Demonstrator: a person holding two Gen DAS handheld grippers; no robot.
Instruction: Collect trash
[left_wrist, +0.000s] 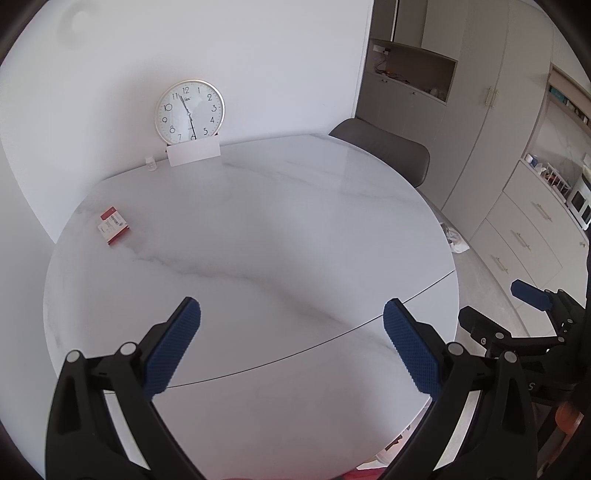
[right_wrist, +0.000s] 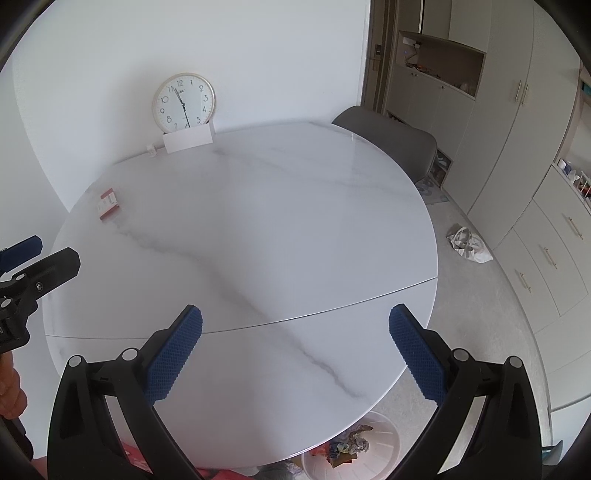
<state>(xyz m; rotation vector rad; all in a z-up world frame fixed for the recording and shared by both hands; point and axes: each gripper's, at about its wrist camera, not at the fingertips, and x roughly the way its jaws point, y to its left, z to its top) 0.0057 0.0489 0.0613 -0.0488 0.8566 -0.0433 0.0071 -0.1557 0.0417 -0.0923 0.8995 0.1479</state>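
A small red and white box (left_wrist: 113, 226) (right_wrist: 108, 204) lies at the far left of the round white marble table (left_wrist: 258, 229) (right_wrist: 258, 221). My left gripper (left_wrist: 291, 343) hovers open over the table's near part, nothing between its blue pads. My right gripper (right_wrist: 295, 350) also stands open and empty, above the near right part of the table. Below the table's near right edge a white bin (right_wrist: 384, 439) holds crumpled wrappers (right_wrist: 349, 445). Each gripper shows at the edge of the other's view.
A round wall clock (left_wrist: 190, 112) leans against the wall behind a white card (left_wrist: 193, 152), with a small white bottle (left_wrist: 150, 163) beside it. A grey chair (left_wrist: 384, 151) stands at the far side. A white plastic bag (right_wrist: 468, 245) lies on the floor near the cabinets (right_wrist: 517, 184).
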